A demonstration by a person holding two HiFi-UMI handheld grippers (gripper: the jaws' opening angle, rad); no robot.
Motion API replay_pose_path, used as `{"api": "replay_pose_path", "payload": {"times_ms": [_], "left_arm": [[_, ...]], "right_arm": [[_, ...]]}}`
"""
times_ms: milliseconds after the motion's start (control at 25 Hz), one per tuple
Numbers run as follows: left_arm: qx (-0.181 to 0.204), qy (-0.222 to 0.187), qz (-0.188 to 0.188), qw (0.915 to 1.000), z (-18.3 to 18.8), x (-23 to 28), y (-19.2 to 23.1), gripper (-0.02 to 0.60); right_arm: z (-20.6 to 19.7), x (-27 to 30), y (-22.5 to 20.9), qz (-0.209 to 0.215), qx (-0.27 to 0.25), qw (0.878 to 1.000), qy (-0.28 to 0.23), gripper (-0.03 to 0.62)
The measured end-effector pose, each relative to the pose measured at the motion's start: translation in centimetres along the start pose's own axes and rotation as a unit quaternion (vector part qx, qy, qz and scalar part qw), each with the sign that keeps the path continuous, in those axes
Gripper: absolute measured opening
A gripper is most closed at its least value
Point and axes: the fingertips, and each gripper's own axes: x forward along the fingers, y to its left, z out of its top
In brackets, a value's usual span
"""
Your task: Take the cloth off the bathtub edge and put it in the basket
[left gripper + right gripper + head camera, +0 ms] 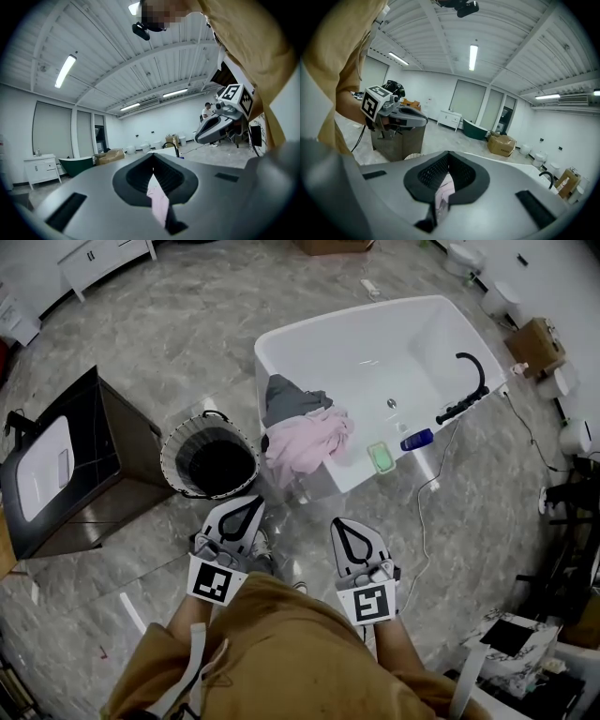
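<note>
In the upper middle of the head view, white bathtub (375, 352), round basket (174, 442) just off its left end, pink cloth (305, 442) heaped over the near edge beside a grey cloth (286, 397). Lower down, left claw (246, 502) and right claw (345, 524) both pressed together, empty, short of the pink cloth. Approach step, seemingly; next: reaching in, spreading jaws, pinching the folds.
</note>
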Motion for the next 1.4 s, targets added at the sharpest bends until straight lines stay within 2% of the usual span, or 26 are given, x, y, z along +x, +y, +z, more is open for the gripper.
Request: {"api": "replay_pose_path", "payload": {"times_ms": [280, 520, 760, 880, 1160, 1400], "left_arm": [[0.002, -0.017, -0.032, 0.9993, -0.9, 2.6, 4.7, 0.005], [-0.006, -0.019, -0.049, 0.9986, -1.3, 4.1, 5.4, 0.005], [-0.009, 0.003, -0.042, 0.9991, -2.2, 5.7, 5.2, 0.005], [-0.013, 0.017, -0.027, 0.9994, -2.5, 6.4, 5.6, 0.005], [-0.033, 0.039, -0.008, 0.9986, -3.8, 9.1, 5.6, 0.005], [-0.051, 0.064, -0.008, 0.9966, -7.0, 11.1, 4.7, 0.005]], "right_arm": [[2.0, 4.6, -1.0, -0.022, 0.007, 1.000, 0.013, 0.002], [2.0, 6.3, -1.8, -0.023, 0.006, 0.999, 0.024, 0.002], [0.6, 8.1, -3.8, -0.007, 0.008, 0.999, 0.032, 0.002], [0.0, 8.9, -4.7, -0.001, -0.021, 0.999, 0.036, 0.002], [-3.1, 11.4, -7.0, 0.028, -0.041, 0.997, 0.057, 0.002], [-8.7, 16.3, -8.3, 0.043, -0.057, 0.992, 0.108, 0.011]]}}
